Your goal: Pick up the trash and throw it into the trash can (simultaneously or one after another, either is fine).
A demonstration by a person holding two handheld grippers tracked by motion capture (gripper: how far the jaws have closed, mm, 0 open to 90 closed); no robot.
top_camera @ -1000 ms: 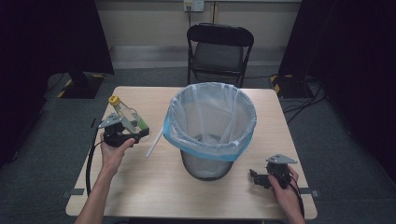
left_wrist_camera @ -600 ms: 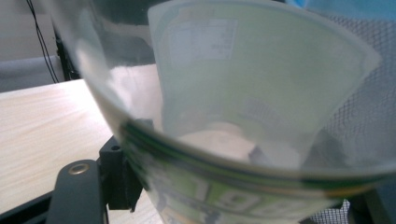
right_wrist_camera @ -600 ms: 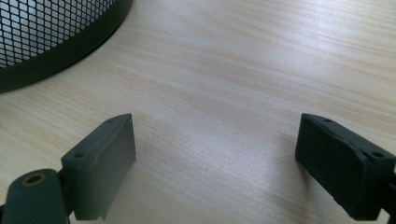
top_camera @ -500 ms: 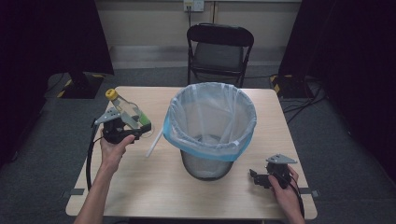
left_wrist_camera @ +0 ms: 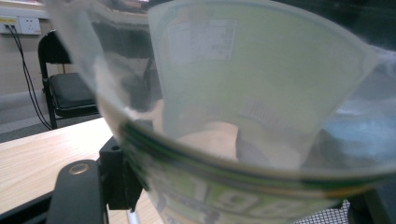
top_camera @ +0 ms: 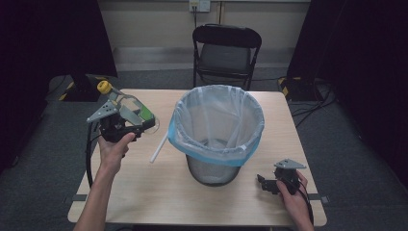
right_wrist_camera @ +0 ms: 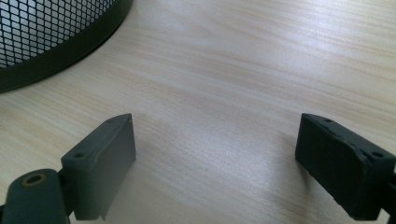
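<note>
High view above table [top_camera: 144, 192], tongs views close, sharing mesh bin [top_camera: 211, 168]

Left tongs [top_camera: 137, 126] raised and clamped; right tongs [top_camera: 263, 183] low, spread.

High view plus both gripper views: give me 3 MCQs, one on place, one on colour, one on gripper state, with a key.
1. Where does the white straw lie?
A. On the table, left of the bin
B. Inside the bin
C. On the chair seat

2. What colour is the cap of the plastic bottle?
A. Red
B. Yellow
C. Black

3. How does the right gripper stand?
A. Shut on the straw
B. Shut on the bin's rim
C. Open, with nothing between its jaws

Key:
1 A, the straw rests on the table just left of the mesh bin with the blue-edged liner.
2 B, the high view shows a yellow cap at the bottle's far end, above the left gripper that holds the bottle.
3 C, the right gripper view shows its jaws wide apart over bare wood.
</note>
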